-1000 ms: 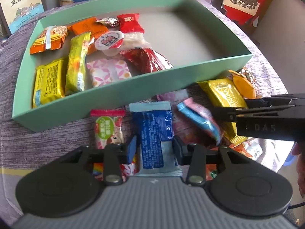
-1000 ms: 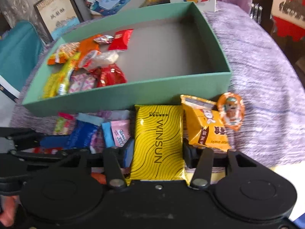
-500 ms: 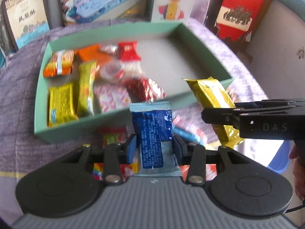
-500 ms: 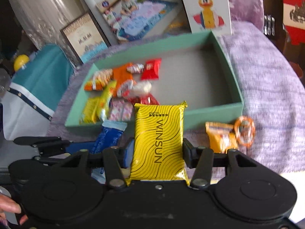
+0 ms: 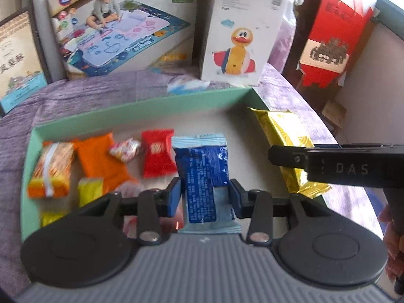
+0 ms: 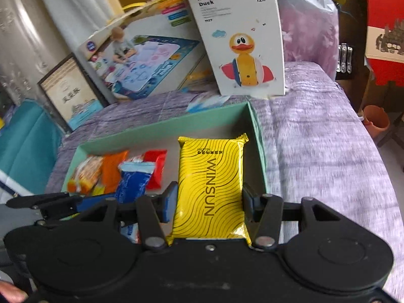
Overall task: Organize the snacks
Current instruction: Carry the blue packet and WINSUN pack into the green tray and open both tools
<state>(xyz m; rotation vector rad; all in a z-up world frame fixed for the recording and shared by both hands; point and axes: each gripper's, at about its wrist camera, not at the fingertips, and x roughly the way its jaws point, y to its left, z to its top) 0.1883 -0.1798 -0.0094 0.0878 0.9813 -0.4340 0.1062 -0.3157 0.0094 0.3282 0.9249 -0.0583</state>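
In the left wrist view, a mottled purple cloth [image 5: 101,93] covers the table across the middle of the frame. Four printed boxes stand along the top: a brown-framed box with Chinese characters [image 5: 17,60] at far left, a wide box picturing a child on a drawing mat [image 5: 121,32], a white box with a cartoon duck [image 5: 240,32], and a red carton [image 5: 335,32] at upper right. The shallow mint-green cardboard tray [image 5: 141,111] fills the centre. I count about seven snacks lying in its left half, among them an orange-and-white striped packet [image 5: 50,169], a plain orange packet [image 5: 101,161], a small red-and-white candy [image 5: 125,149] and a red packet [image 5: 157,152]; the lower ones are blurred, so the count is uncertain. The left gripper [image 5: 204,197] at bottom centre is clamped on one blue-and-pale-blue foil snack packet [image 5: 202,176], held above the tray floor. At right, the black right gripper [image 5: 275,155] reaches in, pinching one shiny yellow foil packet [image 5: 285,139] above the tray's right end. Fingers of a hand [image 5: 391,240] show at the right edge.

In the right wrist view, the same cloth runs to the right edge, with a teal fabric [image 6: 27,146] at left and a terracotta pot [image 6: 376,121] at right. The right gripper's pads press both sides of the yellow packet, printed WINSUN, which hangs over the tray's right portion. The left gripper, at lower left, holds the blue packet beside it.
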